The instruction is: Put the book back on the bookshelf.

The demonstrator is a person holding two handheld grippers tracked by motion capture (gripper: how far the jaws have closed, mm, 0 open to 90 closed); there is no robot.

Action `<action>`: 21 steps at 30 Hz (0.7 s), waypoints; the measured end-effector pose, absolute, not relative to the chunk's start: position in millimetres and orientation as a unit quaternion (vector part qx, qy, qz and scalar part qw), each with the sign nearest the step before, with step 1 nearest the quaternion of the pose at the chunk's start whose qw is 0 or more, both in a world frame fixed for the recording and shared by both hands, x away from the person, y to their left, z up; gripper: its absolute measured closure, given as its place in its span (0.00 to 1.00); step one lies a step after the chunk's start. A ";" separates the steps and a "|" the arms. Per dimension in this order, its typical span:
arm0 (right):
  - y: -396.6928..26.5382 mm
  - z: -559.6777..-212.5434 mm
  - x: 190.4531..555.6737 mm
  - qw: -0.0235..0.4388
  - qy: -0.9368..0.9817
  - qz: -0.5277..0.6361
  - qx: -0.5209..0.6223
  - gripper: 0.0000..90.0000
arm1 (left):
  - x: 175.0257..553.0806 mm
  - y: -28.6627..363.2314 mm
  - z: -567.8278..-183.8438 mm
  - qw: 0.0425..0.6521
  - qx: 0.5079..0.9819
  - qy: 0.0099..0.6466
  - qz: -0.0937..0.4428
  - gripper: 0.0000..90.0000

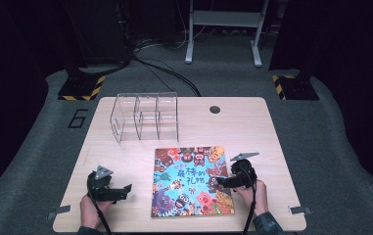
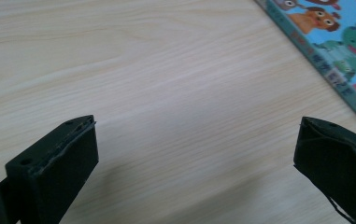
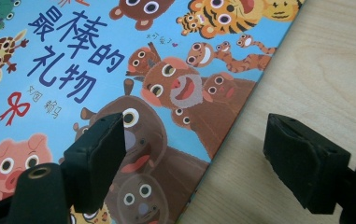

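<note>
A picture book (image 1: 191,181) with cartoon animals on a blue cover lies flat on the wooden table (image 1: 243,127), near the front. My right gripper (image 1: 217,182) is at the book's right edge and points left. In the right gripper view, the right gripper (image 3: 194,135) stands open, one jaw over the book cover (image 3: 119,60) and the other over bare wood, with the book's edge running between them. My left gripper (image 1: 127,190) is left of the book and points toward it. In its own view, the left gripper (image 2: 196,135) is wide open over bare table, with the book's corner (image 2: 334,42) at the upper right.
A clear acrylic rack (image 1: 145,117) with upright dividers stands at the back left of the table. A small round hole (image 1: 215,109) sits near the far edge. Cables and stand bases lie on the dark floor beyond.
</note>
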State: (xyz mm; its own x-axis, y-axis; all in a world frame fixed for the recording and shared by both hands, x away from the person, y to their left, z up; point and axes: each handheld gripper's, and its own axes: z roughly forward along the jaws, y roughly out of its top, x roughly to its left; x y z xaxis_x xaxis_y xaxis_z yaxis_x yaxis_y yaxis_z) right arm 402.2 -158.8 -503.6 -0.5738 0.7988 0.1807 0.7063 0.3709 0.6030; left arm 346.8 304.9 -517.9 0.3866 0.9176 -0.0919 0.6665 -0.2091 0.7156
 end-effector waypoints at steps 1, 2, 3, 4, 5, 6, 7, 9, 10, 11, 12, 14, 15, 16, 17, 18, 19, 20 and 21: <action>-156.5 -503.8 402.1 0.066 0.825 0.323 0.459 0.24 | 348.9 296.1 -518.7 0.344 0.763 0.518 0.180 0.00; -156.0 -503.9 402.5 0.068 0.825 0.321 0.459 0.24 | 349.5 293.8 -518.7 0.340 0.768 0.513 0.179 0.00; -155.2 -504.2 402.6 0.067 0.824 0.322 0.461 0.24 | 350.5 289.9 -518.6 0.335 0.774 0.508 0.178 0.00; -155.4 -504.8 403.4 0.067 0.826 0.323 0.457 0.25 | 350.5 289.9 -518.6 0.335 0.774 0.508 0.178 0.00; -155.6 -504.8 404.3 0.066 0.828 0.321 0.454 0.25 | 351.8 285.5 -519.4 0.328 0.781 0.500 0.179 0.00; -154.6 -504.7 404.4 0.062 0.827 0.319 0.459 0.25 | 352.2 284.3 -518.9 0.323 0.788 0.495 0.175 0.00; -153.8 -504.8 404.6 0.059 0.825 0.320 0.462 0.25 | 352.5 282.3 -519.6 0.323 0.789 0.492 0.175 0.00; -153.4 -505.6 406.2 0.061 0.827 0.319 0.460 0.25 | 353.1 278.7 -520.3 0.317 0.792 0.492 0.174 0.00; -153.0 -505.7 407.1 0.060 0.828 0.317 0.459 0.26 | 353.6 277.2 -521.4 0.321 0.791 0.491 0.176 0.00; -152.3 -505.5 407.5 0.059 0.827 0.316 0.461 0.26 | 354.3 275.2 -521.7 0.316 0.794 0.489 0.174 0.00; -152.1 -505.1 409.0 0.056 0.829 0.314 0.459 0.27 | 354.9 273.8 -522.1 0.313 0.797 0.486 0.176 0.00; -151.5 -504.2 411.3 0.050 0.829 0.312 0.462 0.28 | 356.5 269.9 -523.6 0.311 0.800 0.481 0.179 0.00; -151.1 -503.9 412.4 0.048 0.829 0.311 0.462 0.28 | 357.2 267.5 -524.8 0.311 0.801 0.480 0.180 0.00; -150.3 -502.7 413.7 0.041 0.830 0.305 0.465 0.29 | 357.6 266.6 -524.7 0.309 0.804 0.476 0.180 0.00; -149.5 -502.3 414.9 0.043 0.829 0.302 0.468 0.29 | 357.8 265.1 -525.3 0.309 0.801 0.478 0.184 0.00; -148.9 -501.8 416.1 0.039 0.829 0.301 0.469 0.29 | 358.0 264.4 -525.6 0.310 0.801 0.477 0.185 0.00; -148.8 -501.3 417.0 0.037 0.831 0.298 0.469 0.30 | 358.3 263.7 -525.7 0.308 0.804 0.474 0.186 0.00; -148.9 -501.0 418.6 0.036 0.833 0.295 0.468 0.30 | 358.3 262.9 -525.7 0.308 0.803 0.475 0.184 0.00; -147.9 -500.2 419.1 0.032 0.831 0.291 0.474 0.30 | 358.6 262.2 -525.8 0.306 0.804 0.474 0.187 0.00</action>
